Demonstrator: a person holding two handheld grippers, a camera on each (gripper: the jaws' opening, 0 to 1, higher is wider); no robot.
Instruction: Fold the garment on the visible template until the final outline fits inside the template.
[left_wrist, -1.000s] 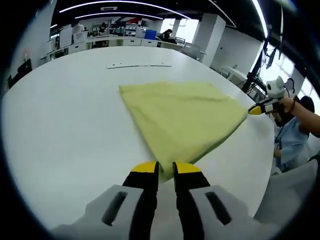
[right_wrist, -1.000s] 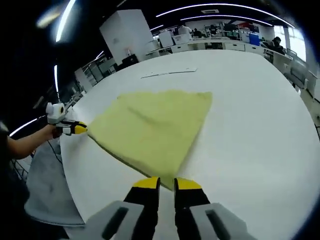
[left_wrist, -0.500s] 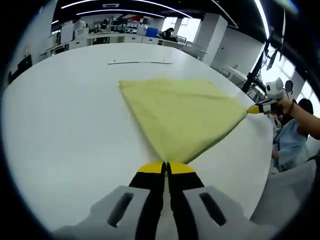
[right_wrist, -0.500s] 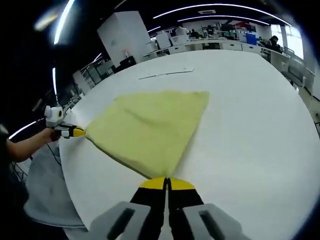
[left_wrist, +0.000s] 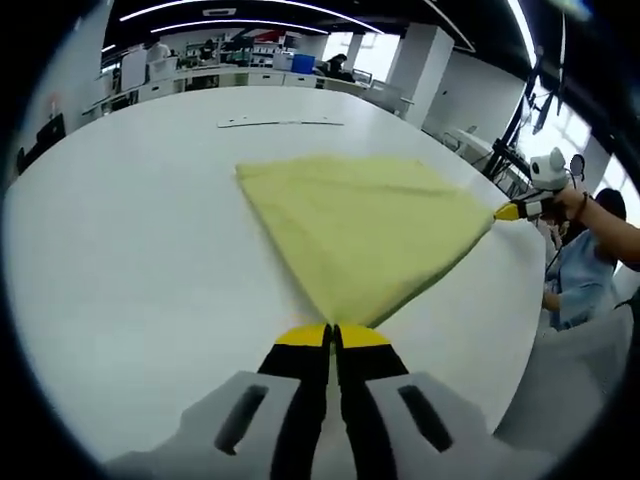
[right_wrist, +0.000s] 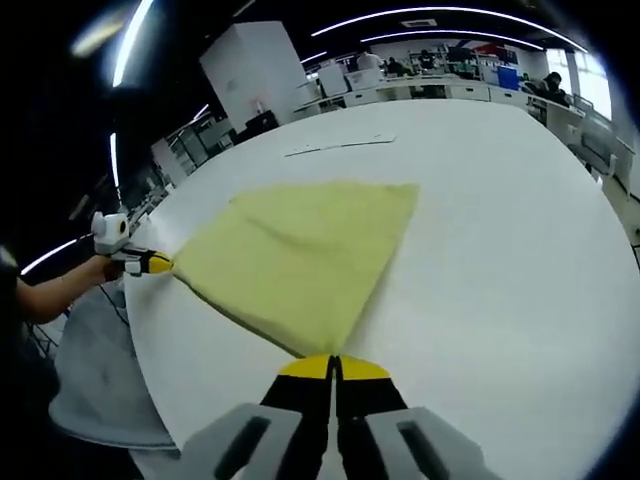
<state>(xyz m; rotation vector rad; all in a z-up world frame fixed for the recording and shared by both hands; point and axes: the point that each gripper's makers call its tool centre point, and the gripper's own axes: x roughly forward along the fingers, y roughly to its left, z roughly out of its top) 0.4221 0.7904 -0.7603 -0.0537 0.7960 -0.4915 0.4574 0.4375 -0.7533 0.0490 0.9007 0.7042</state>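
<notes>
Both tongs were clamped on corners of the yellow garment (left_wrist: 365, 235) lying flat on the white counter (left_wrist: 130, 250): left tongs (left_wrist: 333, 335), right tongs (right_wrist: 333, 366). Fold step underway; next, probably lift and carry both corners across.

A broad white worktop (left_wrist: 120, 260) with a rounded edge carries a pale yellow garment (left_wrist: 360, 225), folded flat into a roughly triangular shape and lying directly on the surface. Toward the far side, well apart from the cloth, a thin, narrow strip (left_wrist: 280, 123) rests flat on the white top. In the right gripper view, the garment (right_wrist: 300, 250) lies near the worktop's (right_wrist: 500, 280) left edge, the strip (right_wrist: 340, 146) beyond it.
</notes>
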